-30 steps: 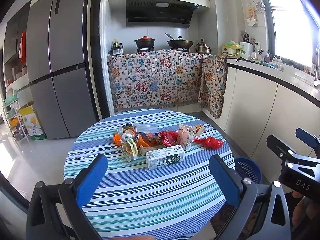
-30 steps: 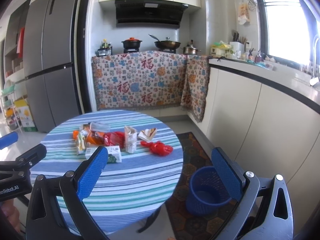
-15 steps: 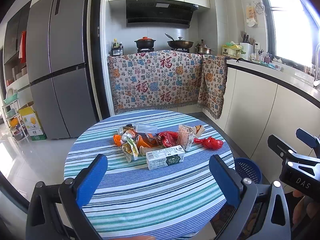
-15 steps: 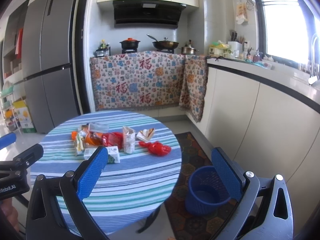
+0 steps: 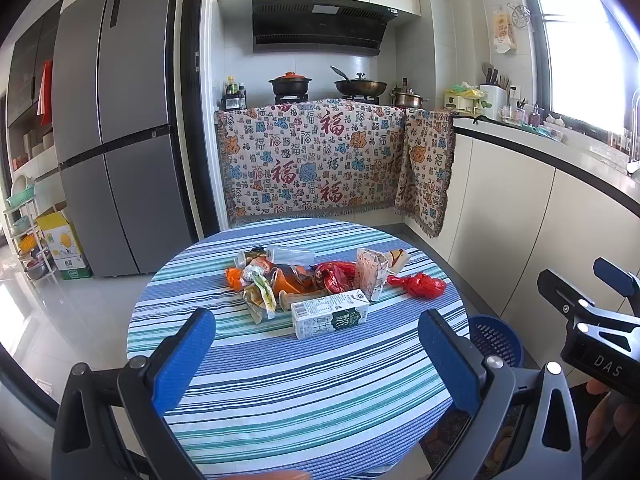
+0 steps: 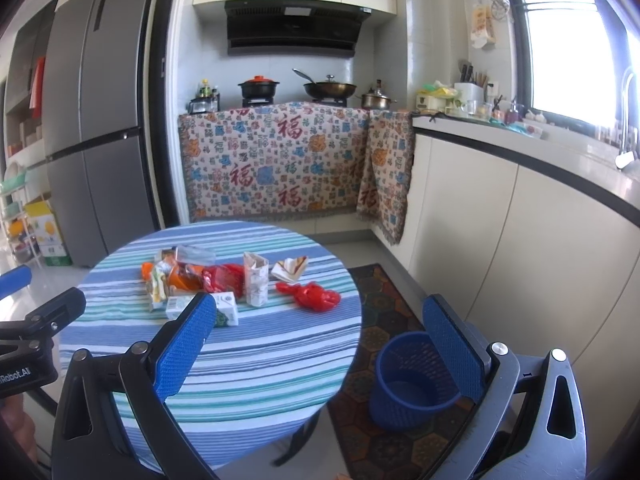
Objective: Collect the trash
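Observation:
A pile of trash lies mid-table on a round striped table (image 5: 304,392): a white and green milk carton (image 5: 330,318), a red crumpled bag (image 5: 418,285), an upright torn carton (image 5: 370,274), orange and red wrappers (image 5: 296,278). My left gripper (image 5: 316,354) is open and empty, short of the pile. My right gripper (image 6: 320,344) is open and empty, to the table's right, above a blue mesh bin (image 6: 412,380). The pile also shows in the right wrist view, with the milk carton (image 6: 224,312) and red bag (image 6: 314,296).
The blue bin (image 5: 496,340) stands on a patterned rug (image 6: 384,312) right of the table. White cabinets (image 6: 520,248) run along the right. A cloth-covered stove counter (image 5: 316,160) and a grey fridge (image 5: 116,140) stand behind.
The right gripper has drifted slightly forward and left, toward the table. The left gripper has barely moved. Both stay open.

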Demonstrator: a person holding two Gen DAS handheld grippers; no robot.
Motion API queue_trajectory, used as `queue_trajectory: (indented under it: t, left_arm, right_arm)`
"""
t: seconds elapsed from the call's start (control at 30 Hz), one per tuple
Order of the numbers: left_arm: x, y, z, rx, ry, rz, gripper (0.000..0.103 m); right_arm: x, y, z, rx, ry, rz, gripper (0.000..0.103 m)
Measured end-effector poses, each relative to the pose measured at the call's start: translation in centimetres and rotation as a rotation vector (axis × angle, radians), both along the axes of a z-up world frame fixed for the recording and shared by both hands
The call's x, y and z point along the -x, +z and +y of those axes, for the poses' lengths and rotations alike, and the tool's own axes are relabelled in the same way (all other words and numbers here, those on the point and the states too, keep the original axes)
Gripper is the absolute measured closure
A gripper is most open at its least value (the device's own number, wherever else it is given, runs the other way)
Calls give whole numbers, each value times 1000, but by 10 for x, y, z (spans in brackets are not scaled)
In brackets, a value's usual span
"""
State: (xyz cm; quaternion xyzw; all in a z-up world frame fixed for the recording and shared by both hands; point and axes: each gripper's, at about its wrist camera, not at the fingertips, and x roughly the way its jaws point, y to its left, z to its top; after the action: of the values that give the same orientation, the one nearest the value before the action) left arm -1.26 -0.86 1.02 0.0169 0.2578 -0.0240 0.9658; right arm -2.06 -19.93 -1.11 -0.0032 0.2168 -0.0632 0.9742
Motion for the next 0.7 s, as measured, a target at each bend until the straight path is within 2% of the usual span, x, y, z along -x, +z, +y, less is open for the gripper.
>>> queue_trajectory:
  t: [0.7]
  left_arm:
    - [-6,-3,1,-5,1,13,0]
  right_arm:
    - [2,-3,-3,-3,1,10,0]
